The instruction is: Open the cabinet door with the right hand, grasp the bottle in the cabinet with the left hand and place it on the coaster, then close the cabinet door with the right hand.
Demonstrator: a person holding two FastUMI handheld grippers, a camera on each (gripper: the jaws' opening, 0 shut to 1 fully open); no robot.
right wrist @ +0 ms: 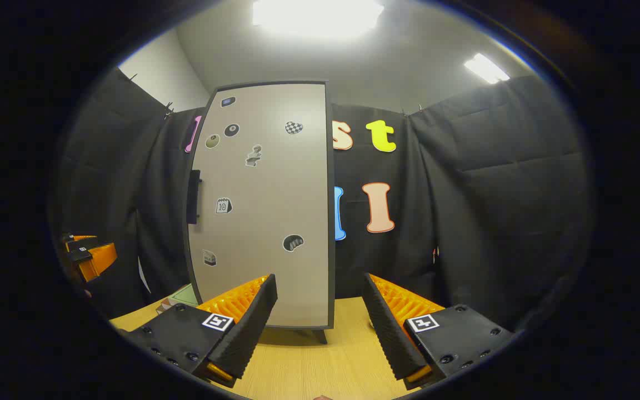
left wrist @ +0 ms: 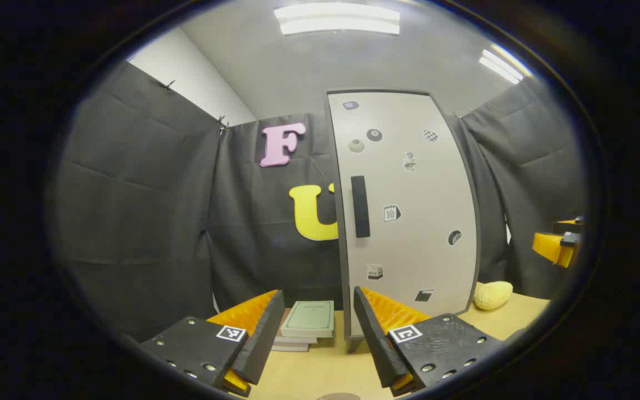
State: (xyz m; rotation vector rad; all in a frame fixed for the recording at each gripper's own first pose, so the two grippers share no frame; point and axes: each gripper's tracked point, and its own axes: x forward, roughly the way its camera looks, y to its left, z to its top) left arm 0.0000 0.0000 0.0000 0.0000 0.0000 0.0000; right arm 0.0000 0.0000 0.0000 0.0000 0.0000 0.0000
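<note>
The cabinet door [left wrist: 406, 211] is closed, standing upright on the tabletop [left wrist: 320, 372] with its dark handle [left wrist: 360, 206] near its left edge and small stickers scattered over its pale face. The bottle, being behind that door, cannot be seen.

In the left gripper view, the left tongs [left wrist: 311, 333] are spread wide with nothing between them, held in front of the cabinet's handle side. Just left of the cabinet's foot lies a short stack of books [left wrist: 308, 322], green cover on top, and just right of the cabinet sits a pale yellow lumpy object [left wrist: 493, 295] on the tabletop. At the far right edge, well right of the cabinet, part of the right tongs [left wrist: 559, 244] shows; their state cannot be told from here.

In the right gripper view, the right tongs [right wrist: 320, 316] are likewise spread and empty, facing the cabinet door's [right wrist: 264, 205] right edge. The handle [right wrist: 193, 197] appears edge-on here, the books [right wrist: 178, 299] peep out left of the cabinet's base, and the left tongs [right wrist: 89, 255] show far to the cabinet's left.
</note>
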